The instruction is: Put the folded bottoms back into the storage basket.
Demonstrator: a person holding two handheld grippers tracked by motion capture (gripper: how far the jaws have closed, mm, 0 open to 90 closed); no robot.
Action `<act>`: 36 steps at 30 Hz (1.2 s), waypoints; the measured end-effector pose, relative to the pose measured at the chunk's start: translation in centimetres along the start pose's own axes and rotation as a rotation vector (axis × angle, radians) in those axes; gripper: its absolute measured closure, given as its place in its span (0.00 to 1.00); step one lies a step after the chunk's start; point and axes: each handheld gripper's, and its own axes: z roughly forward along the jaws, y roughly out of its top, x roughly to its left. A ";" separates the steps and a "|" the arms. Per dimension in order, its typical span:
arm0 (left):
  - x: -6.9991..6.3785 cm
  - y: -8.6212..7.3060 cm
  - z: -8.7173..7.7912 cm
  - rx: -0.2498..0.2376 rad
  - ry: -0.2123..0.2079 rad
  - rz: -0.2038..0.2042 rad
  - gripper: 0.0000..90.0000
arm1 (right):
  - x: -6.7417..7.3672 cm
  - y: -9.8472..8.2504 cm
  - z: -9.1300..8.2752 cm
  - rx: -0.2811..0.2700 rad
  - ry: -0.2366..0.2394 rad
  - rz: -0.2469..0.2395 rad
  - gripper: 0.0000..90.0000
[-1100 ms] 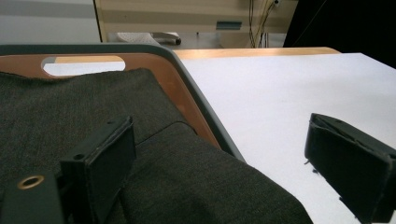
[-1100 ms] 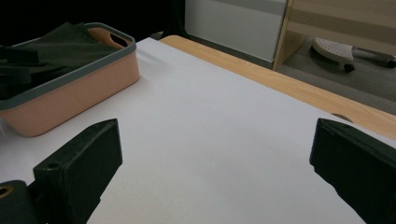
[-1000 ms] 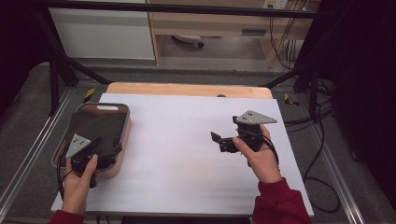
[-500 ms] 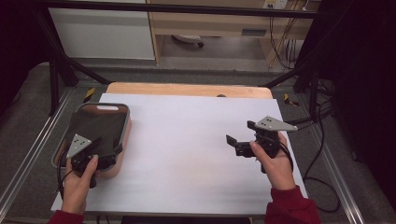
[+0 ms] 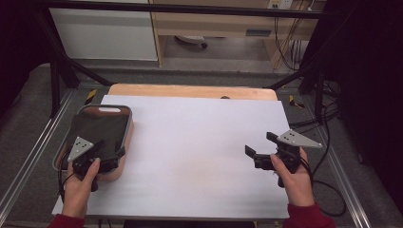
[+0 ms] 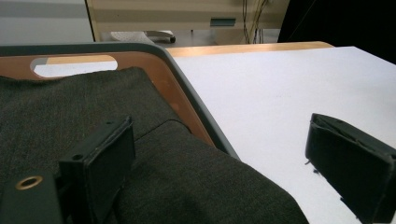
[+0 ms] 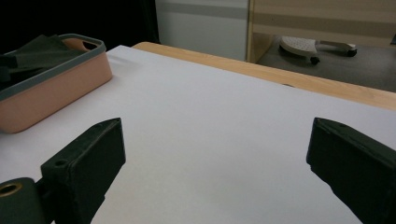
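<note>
I start from the white rectangular table top (image 5: 199,152), then the salmon-pink plastic tray with a grey rim and a handle slot (image 5: 124,137) sitting at its left edge, long axis running away from me. Inside it lies the dark grey folded woven cloth (image 5: 97,130), covering most of the tray floor; in the left gripper view the cloth (image 6: 187,182) bulges up over the tray's near right rim and hangs towards the table. My left gripper (image 5: 97,159) is right over that near end, jaws spread wide and empty, one jaw above the fabric and the other out past the rim over bare table (so the rim and the cloth's edge sit between them). My right gripper (image 5: 256,154) is well apart at the table's right side, jaws also wide, holding nothing, aimed leftward across the open surface. The left hand is clearly the nearer one; I judge the cloth is its to pinch, straight down and slightly forward.
</note>
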 end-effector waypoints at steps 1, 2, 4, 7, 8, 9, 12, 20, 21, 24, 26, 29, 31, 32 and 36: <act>0.0 0.0 0.0 -0.001 -0.001 -0.001 0.09 | -0.1 -0.2 -0.1 0.000 -0.001 -0.003 0.06; 0.0 0.0 0.0 -0.002 -0.002 -0.002 0.09 | -0.1 -0.5 -0.2 0.000 -0.004 -0.004 0.06; 0.0 0.0 0.0 -0.003 -0.004 -0.002 0.09 | -0.2 -1.0 -0.3 0.002 -0.011 -0.006 0.06; 0.0 0.0 0.0 -0.008 -0.005 -0.007 0.09 | -0.6 -2.0 -0.5 0.006 -0.015 0.010 0.06; 0.0 0.0 0.0 -0.007 -0.005 -0.006 0.09 | -0.7 -2.4 -0.5 0.006 -0.016 0.016 0.06; 0.1 0.0 -0.1 -0.010 -0.008 -0.008 0.09 | -0.8 -2.7 -0.6 0.005 -0.016 0.022 0.06; 0.3 0.0 -0.2 -0.029 -0.027 -0.046 0.10 | -1.0 -3.8 -0.6 -0.005 -0.026 0.035 0.06; 0.2 0.0 -0.3 -0.031 -0.011 -0.036 0.10 | -0.7 -6.6 0.2 0.004 -0.047 0.028 0.04; 0.2 0.0 -0.4 -0.031 -0.013 -0.039 0.10 | -0.6 -6.9 0.4 0.007 -0.051 0.035 0.04; 0.1 0.2 -0.5 -0.037 -0.014 -0.037 0.10 | -0.2 -7.8 1.3 0.032 -0.033 0.039 0.05; -0.1 0.4 -0.7 -0.049 -0.024 -0.032 0.10 | 0.2 -8.2 1.8 0.036 0.006 0.057 0.06; -1.0 0.9 -1.1 -0.084 -0.058 -0.011 0.10 | 0.9 -8.7 2.8 0.064 0.035 0.038 0.05; -1.9 1.2 -1.2 -0.094 -0.076 0.023 0.10 | 1.4 -8.8 3.2 0.077 0.036 0.017 0.05; -2.5 1.3 -1.2 -0.096 -0.086 0.036 0.10 | 1.6 -8.9 3.4 0.077 0.037 0.011 0.05; -5.7 1.3 -0.3 -0.054 -0.164 0.103 0.10 | 1.8 -9.0 4.0 0.089 0.024 -0.018 0.04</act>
